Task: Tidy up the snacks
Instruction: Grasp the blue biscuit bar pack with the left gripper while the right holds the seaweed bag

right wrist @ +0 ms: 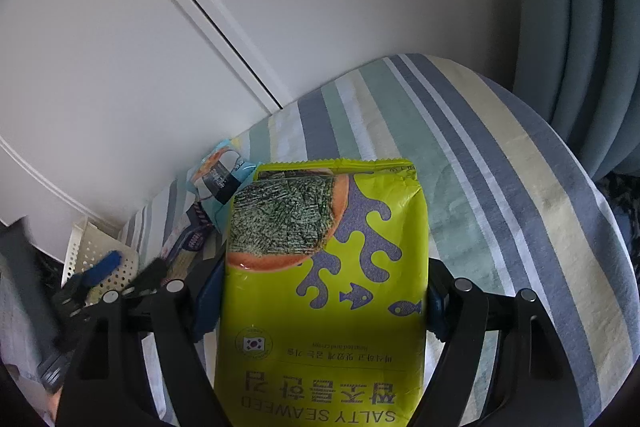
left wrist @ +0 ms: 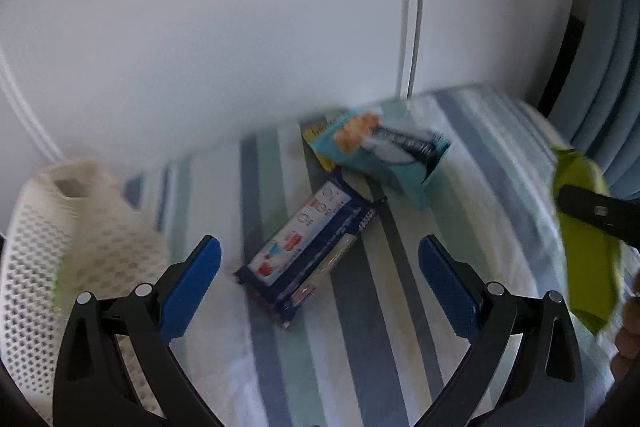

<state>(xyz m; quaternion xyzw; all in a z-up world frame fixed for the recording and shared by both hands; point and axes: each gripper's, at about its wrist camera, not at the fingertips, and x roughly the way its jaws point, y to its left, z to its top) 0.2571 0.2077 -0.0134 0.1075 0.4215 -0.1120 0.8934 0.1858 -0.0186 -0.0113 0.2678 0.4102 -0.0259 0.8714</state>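
Observation:
My right gripper [right wrist: 320, 303] is shut on a lime-green seaweed snack bag [right wrist: 324, 267], held above the striped cloth; the same bag [left wrist: 588, 247] shows at the right edge of the left wrist view. My left gripper [left wrist: 320, 267] stands open, its blue pads either side of a dark blue biscuit pack [left wrist: 308, 251] lying on the cloth, not touching it. Behind that pack lies a teal snack pouch [left wrist: 384, 155] over a yellow packet [left wrist: 316, 139]. In the right wrist view the teal pouch [right wrist: 220, 179] sits far left of the green bag.
A white perforated plastic basket [left wrist: 48, 251] stands at the left on the striped cloth [left wrist: 460, 187]; the basket [right wrist: 84, 251] also shows low left in the right wrist view. White cabinet doors [left wrist: 240, 27] rise behind. Blue-grey curtains [right wrist: 580, 47] hang at right.

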